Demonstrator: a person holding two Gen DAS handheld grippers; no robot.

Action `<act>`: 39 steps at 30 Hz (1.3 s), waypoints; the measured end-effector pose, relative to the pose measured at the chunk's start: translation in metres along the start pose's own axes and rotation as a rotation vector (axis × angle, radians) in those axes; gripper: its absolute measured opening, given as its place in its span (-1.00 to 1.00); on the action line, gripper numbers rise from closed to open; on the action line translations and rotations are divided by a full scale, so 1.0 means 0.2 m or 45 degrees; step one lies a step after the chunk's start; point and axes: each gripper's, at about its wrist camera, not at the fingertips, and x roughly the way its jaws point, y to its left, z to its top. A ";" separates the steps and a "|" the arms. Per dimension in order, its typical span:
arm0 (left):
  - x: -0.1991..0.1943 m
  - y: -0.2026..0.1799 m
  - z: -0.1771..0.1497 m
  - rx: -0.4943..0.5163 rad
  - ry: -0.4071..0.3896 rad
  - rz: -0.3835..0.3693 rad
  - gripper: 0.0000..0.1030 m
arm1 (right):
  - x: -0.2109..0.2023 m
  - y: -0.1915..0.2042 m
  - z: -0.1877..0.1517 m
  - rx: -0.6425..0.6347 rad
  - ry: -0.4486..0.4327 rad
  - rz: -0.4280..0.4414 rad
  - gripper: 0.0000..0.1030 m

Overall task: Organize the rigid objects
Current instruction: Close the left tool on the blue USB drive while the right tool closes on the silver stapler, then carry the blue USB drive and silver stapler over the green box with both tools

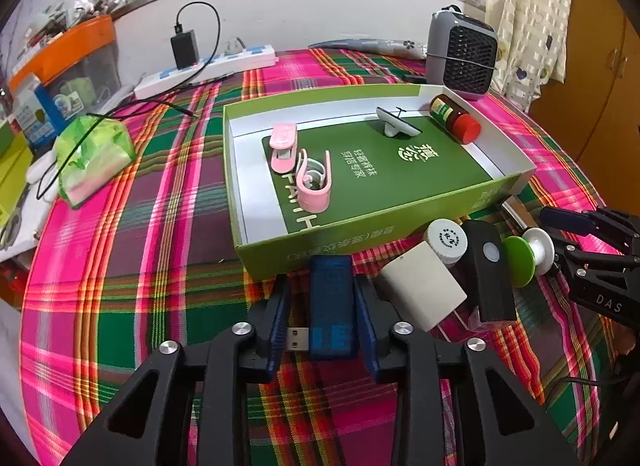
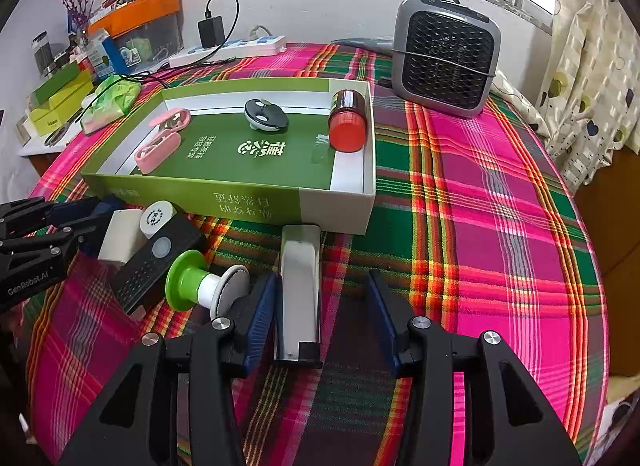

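My left gripper [image 1: 323,286] is shut on a blue USB stick [image 1: 331,306], held just in front of the green box [image 1: 272,254]. The box holds a pink case [image 1: 284,147], a pink clip [image 1: 316,181], a grey stand [image 1: 394,123] and a red-capped bottle [image 1: 456,119]. My right gripper [image 2: 322,306] is open around a silver-white device [image 2: 300,290] lying on the cloth in front of the box wall [image 2: 240,201]. Beside it lie a green-white knob [image 2: 200,286], a black remote [image 2: 156,266], a white block [image 2: 122,238] and a white-capped bottle [image 2: 158,217].
A grey fan heater [image 2: 446,55] stands at the back right. A power strip [image 2: 228,51] with a black charger, a green packet [image 1: 94,155] and boxes sit at the back left. The plaid cloth [image 2: 480,185] covers the table.
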 end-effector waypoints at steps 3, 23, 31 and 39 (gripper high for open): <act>0.00 0.01 0.00 -0.007 -0.001 -0.001 -0.50 | 0.00 0.00 0.00 0.000 0.000 0.002 -0.10; -0.02 0.04 -0.01 -0.052 -0.009 -0.018 -0.59 | -0.01 0.03 -0.01 -0.022 -0.007 0.020 -0.52; -0.04 0.04 -0.01 -0.053 -0.018 -0.010 -0.59 | -0.03 0.03 -0.01 -0.029 -0.022 0.026 -0.52; -0.10 0.05 0.01 -0.070 -0.042 -0.009 -0.59 | -0.08 0.02 0.00 -0.016 -0.058 0.032 -0.53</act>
